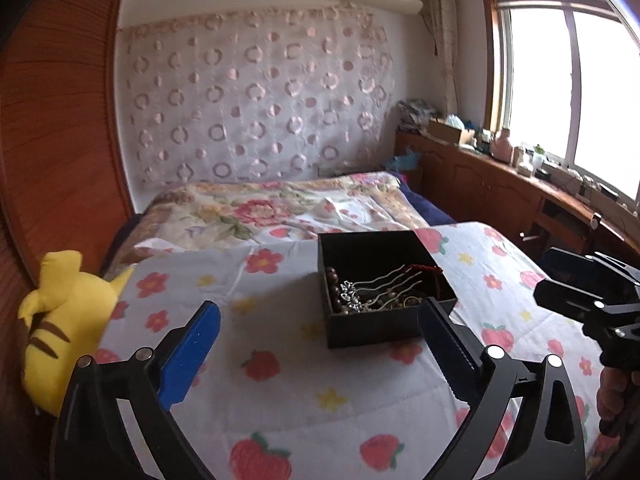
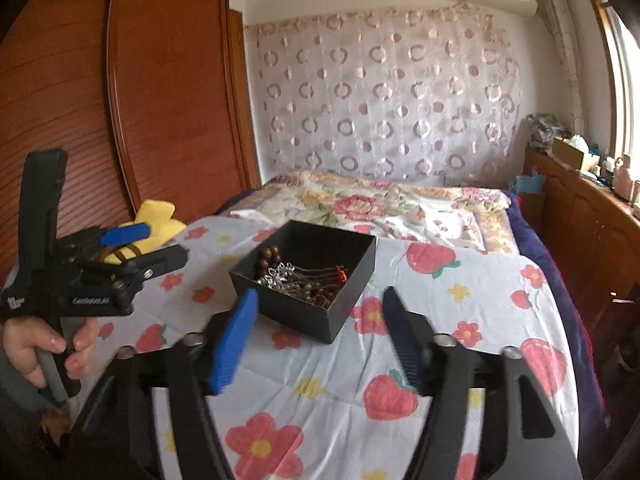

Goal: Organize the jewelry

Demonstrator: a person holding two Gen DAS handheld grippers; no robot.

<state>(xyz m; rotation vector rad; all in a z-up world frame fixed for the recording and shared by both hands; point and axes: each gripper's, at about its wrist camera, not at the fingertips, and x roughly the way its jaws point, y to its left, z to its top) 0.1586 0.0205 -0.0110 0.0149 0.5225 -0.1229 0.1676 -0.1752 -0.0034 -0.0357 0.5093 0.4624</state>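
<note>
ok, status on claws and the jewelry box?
Left claw open, empty. Right claw open, empty. Black box on bedspread, jewelry inside. Nothing in the way.

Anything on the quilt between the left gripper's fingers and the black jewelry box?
No. In the left wrist view, only bare flowered quilt lies between the open left gripper and the black jewelry box; nothing is between its fingers.

Blown-out window [image 1: 568, 92] daylight, fisheye-warped edges
</note>
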